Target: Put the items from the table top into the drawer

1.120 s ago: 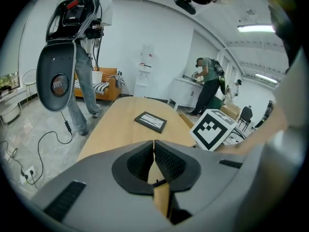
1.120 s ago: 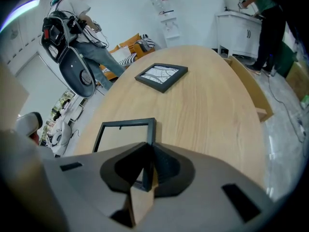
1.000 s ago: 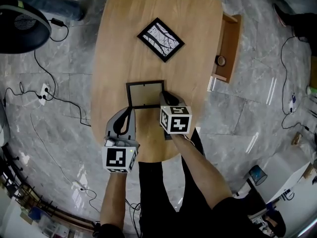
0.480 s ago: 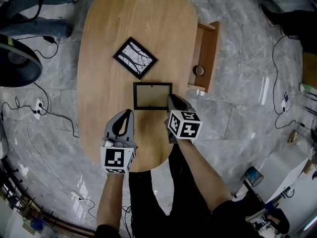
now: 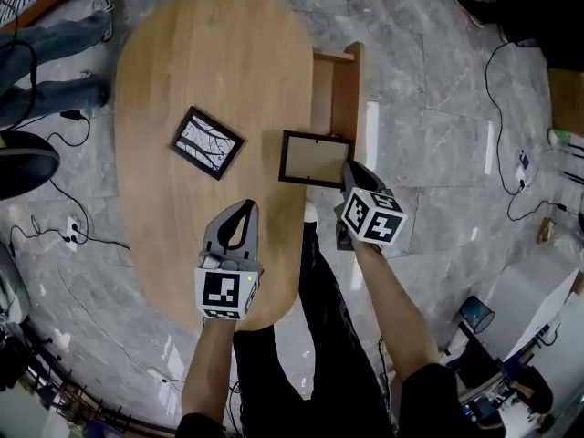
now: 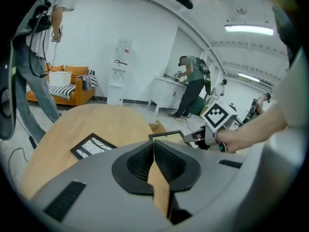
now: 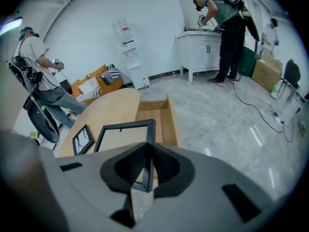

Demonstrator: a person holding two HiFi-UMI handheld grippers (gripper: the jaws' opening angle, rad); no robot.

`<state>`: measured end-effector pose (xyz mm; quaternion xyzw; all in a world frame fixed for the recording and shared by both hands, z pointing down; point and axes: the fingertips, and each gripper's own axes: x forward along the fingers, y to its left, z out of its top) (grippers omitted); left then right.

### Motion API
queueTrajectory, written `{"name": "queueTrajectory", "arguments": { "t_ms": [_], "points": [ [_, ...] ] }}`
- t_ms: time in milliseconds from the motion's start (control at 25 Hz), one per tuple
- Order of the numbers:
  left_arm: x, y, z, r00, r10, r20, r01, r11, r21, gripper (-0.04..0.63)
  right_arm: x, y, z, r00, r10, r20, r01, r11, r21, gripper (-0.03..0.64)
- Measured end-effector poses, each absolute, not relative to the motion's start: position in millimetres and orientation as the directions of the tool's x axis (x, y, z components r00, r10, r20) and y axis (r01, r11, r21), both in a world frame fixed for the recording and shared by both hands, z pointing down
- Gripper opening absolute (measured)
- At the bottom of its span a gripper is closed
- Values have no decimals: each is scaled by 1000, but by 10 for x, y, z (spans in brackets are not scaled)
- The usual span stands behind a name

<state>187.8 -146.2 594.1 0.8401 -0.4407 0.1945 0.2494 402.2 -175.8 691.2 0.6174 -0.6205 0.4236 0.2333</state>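
My right gripper (image 5: pixel 349 172) (image 7: pixel 146 148) is shut on the near right edge of a black frame with a brown backing (image 5: pixel 316 159) (image 7: pixel 126 137). It holds the frame over the right edge of the wooden table (image 5: pixel 219 62), partly above the open drawer (image 5: pixel 333 89) (image 7: pixel 155 111). A second black frame with a black-and-white picture (image 5: pixel 207 141) (image 6: pixel 91 146) lies flat on the table to the left. Over the table's near part, my left gripper (image 5: pixel 245 210) (image 6: pixel 153 144) is shut with nothing in it.
The person's legs (image 5: pixel 319 336) stand at the table's near edge. A dark fan (image 5: pixel 23 167) and cables (image 5: pixel 73 231) are on the marble floor at the left. Other people stand at the far left (image 5: pixel 55 53) and by a white cabinet (image 7: pixel 224 37).
Both grippers have moved right. The right one has carried the brown-backed frame from the table's middle to its right edge, over the drawer.
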Motion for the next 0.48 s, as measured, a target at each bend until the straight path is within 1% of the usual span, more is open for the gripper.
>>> {"name": "queueTrajectory", "arguments": {
  "t_ms": [320, 400, 480],
  "points": [
    [2303, -1697, 6061, 571, -610, 549, -811, -522, 263, 18, 4904, -2039, 7126, 12, -541, 841, -970, -212, -122, 52],
    [2348, -1744, 6083, 575, -606, 550, -808, -526, 265, 18, 5004, -2117, 7205, 45, -524, 851, -975, -208, -76, 52],
    [2348, -1796, 6111, 572, -603, 556, -810, -523, 267, 18, 5010, -2238, 7291, 69, -505, 861, -985, -173, -22, 52]
  ]
}}
